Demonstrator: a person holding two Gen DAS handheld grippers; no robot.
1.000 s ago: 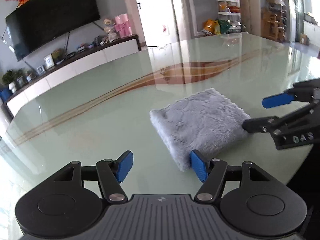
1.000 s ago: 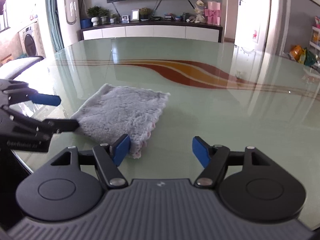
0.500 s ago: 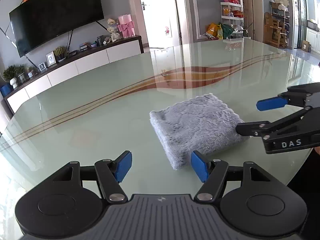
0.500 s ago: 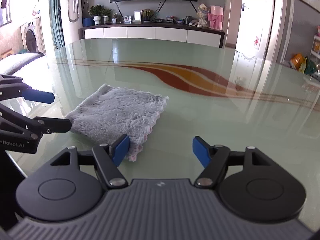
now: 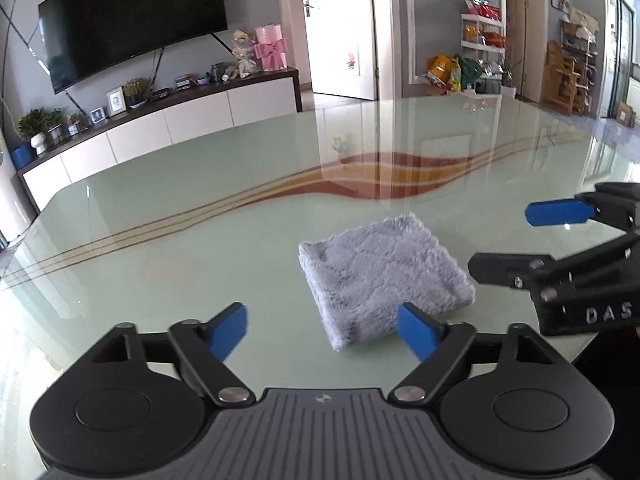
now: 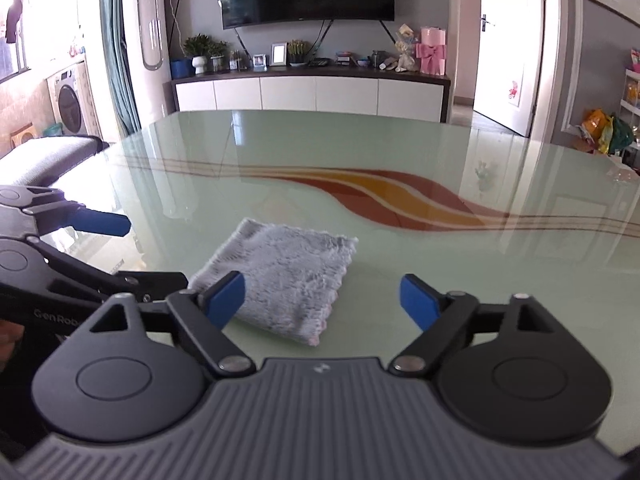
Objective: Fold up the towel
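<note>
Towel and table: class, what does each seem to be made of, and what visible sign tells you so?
Towel: soft, matte, pale grey plush, probably microfibre or fleece; its fuzzy pile and thick folded edges show this.
Table: glossy, pale green, probably glass or glass-topped; it mirrors the door and cabinets, with red-orange stripes apparently beneath the surface.

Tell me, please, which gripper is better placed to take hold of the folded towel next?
Neither clearly, perhaps the left. Both the left gripper and the right gripper are open, empty and clear of the folded towel. In each wrist view, one inner finger overlaps a near corner; the left looks marginally nearer.
</note>
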